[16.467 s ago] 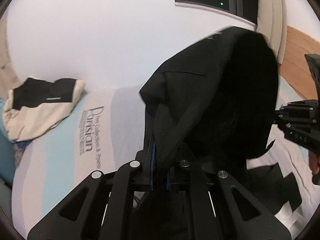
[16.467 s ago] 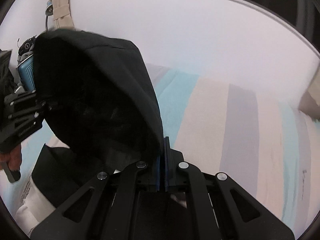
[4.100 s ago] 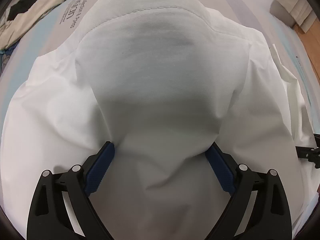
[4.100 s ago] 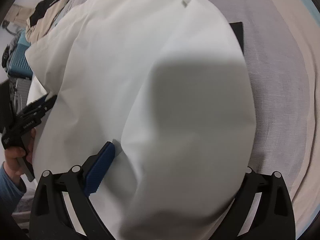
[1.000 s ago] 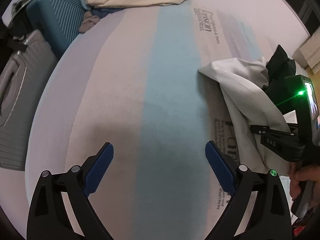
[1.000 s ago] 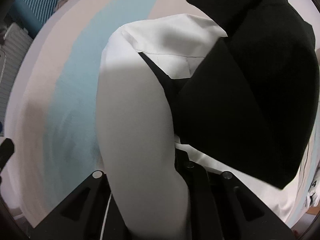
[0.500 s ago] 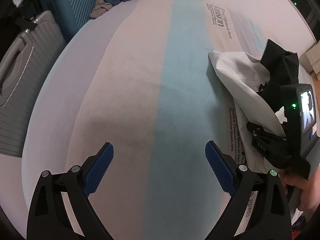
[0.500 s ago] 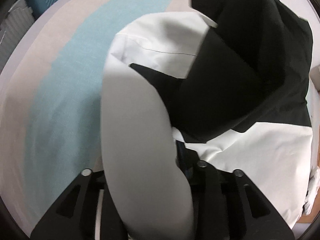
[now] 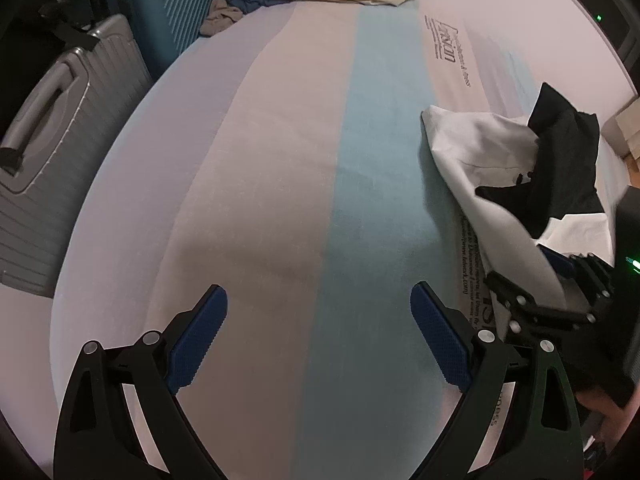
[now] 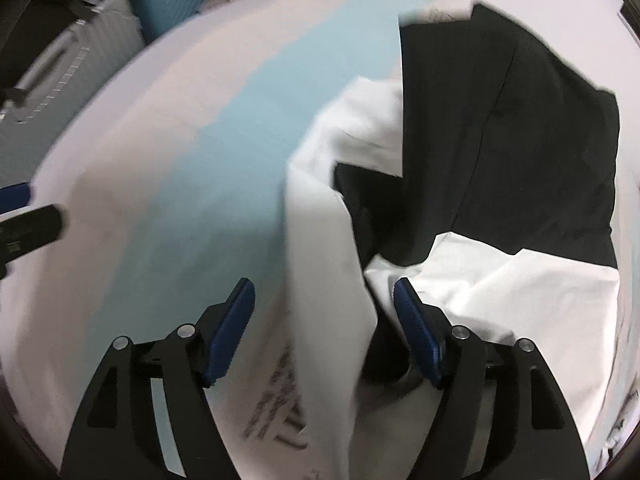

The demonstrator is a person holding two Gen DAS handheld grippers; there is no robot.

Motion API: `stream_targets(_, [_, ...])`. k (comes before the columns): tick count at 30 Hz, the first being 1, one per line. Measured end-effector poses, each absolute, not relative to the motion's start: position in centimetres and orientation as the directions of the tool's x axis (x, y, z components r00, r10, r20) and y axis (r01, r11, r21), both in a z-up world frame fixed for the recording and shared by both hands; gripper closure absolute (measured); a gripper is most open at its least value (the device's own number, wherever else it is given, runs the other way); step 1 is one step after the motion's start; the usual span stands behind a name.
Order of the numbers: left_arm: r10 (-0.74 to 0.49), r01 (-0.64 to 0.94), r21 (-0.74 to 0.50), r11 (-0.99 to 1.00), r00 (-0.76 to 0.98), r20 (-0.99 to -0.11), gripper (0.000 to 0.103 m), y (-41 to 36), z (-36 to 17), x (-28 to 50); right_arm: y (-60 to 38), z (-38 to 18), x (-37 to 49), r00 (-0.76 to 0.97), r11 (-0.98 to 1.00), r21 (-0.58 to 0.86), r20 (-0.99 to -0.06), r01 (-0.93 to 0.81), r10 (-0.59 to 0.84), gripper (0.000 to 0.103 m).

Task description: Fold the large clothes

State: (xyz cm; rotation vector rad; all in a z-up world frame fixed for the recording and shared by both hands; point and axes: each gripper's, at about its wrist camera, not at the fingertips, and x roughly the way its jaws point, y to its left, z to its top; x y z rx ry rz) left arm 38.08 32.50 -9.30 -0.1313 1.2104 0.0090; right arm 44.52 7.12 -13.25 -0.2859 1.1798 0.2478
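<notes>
**On the bed, the right gripper is letting go**

At 3 o'clock on the striped sheet, the garment is lying in a loose heap, white panels crumpled around matte black ones. The right gripper has just been opening; a smooth white fold is hanging between its ribbed blue pads without being pressed. That suggests a release, with the fold unfinished. The left gripper is hovering wide open over bare sheet, holding nothing.

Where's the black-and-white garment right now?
Black-and-white garment lies on the striped mattress, right side of the left wrist view, a white fold between the open right gripper pads.
</notes>
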Motion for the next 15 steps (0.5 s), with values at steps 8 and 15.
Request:
stream_targets(8, [-0.077, -0.066, -0.110, 0.992, 0.374, -0.924, 0.012, 31.1, -7.1, 37.7, 5.2, -7.9, 39.9, 0.386, 0.933, -0.028, -0.915, -0.360, 0.121, 0.033])
stream_targets(15, [-0.138, -0.024, -0.158, 0.987, 0.374, -0.917, 0.012, 27.8, -5.3, 38.1, 2.5, -3.5, 40.1, 0.452, 0.951, -0.032, -0.885, -0.307, 0.116, 0.030])
